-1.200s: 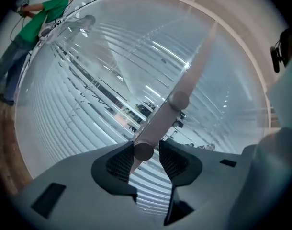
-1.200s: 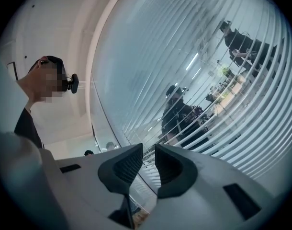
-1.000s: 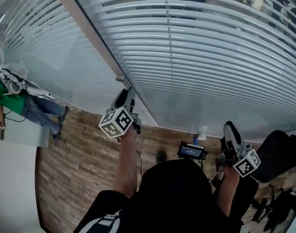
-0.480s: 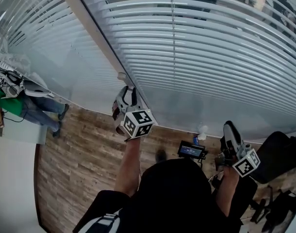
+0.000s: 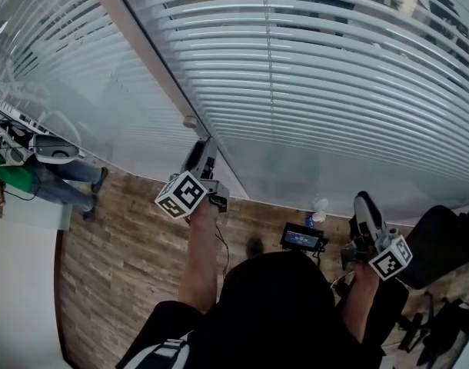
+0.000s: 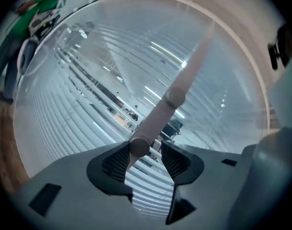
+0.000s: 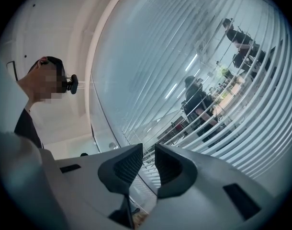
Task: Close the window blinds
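The left hand-held gripper (image 6: 147, 152) is up at the window, pointing level at the rod (image 6: 170, 104) that tilts the blinds (image 5: 334, 91). Its jaws have just been opening. The rod's lower end stands between them, resting against the left pad, with a clear gap to the right pad, so nothing is clamped. The right hand-held gripper (image 7: 148, 152) hangs low beside the person's body, well apart from the rod, with its jaws a little apart and nothing between them.

The room beyond shows between the slats, so the blinds look only partly turned and the job is likely unfinished. This looks like a let-go between twists, a pause to take a fresh hold.

To do it well, centre the rod between both pads before closing, so it sits square instead of leaning on one side. Take hold slightly above the tip, where the rod cannot slip out downward. Close firmly, since the rod is smooth and round and will probably spin in a loose grip. Then roll the wrist about the rod's own length, without pushing sideways, because a sideways pull could bend it or swing it off the window frame. Watch the slats and stop once they lie flat on each other.
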